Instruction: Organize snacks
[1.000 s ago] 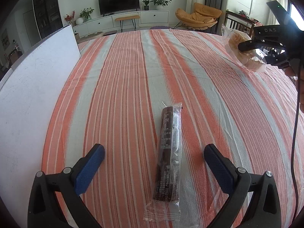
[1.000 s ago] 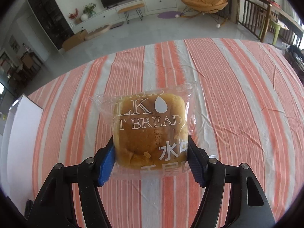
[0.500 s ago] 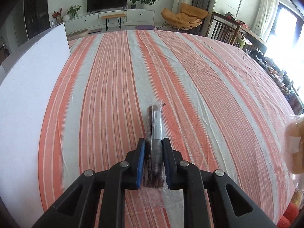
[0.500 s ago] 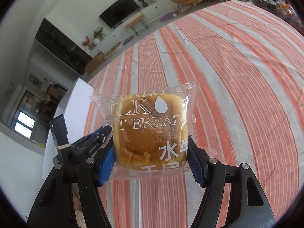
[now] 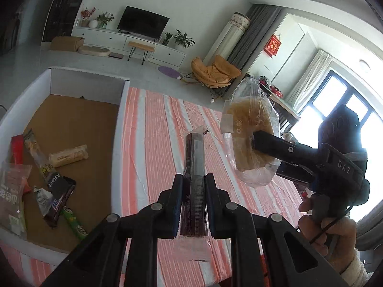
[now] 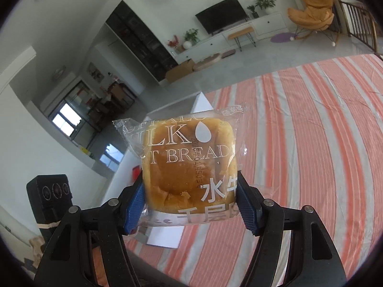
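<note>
Striped tablecloth (image 5: 148, 143), snack box (image 5: 71, 129) (left view only); bread packet (image 6: 189, 165) gripped

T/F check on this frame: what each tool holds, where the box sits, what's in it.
1. The left tool is shut on the dark snack bar. True.
2. The right tool is open and holds nothing. False: it grips the milk bread pack.
3. The white box holds no snacks. False: several wrapped snacks lie on its cardboard floor.
4. In the left wrist view, the box lies left of the bar. True.
5. The bread pack rests on the striped tablecloth. False: it is held above it.
</note>
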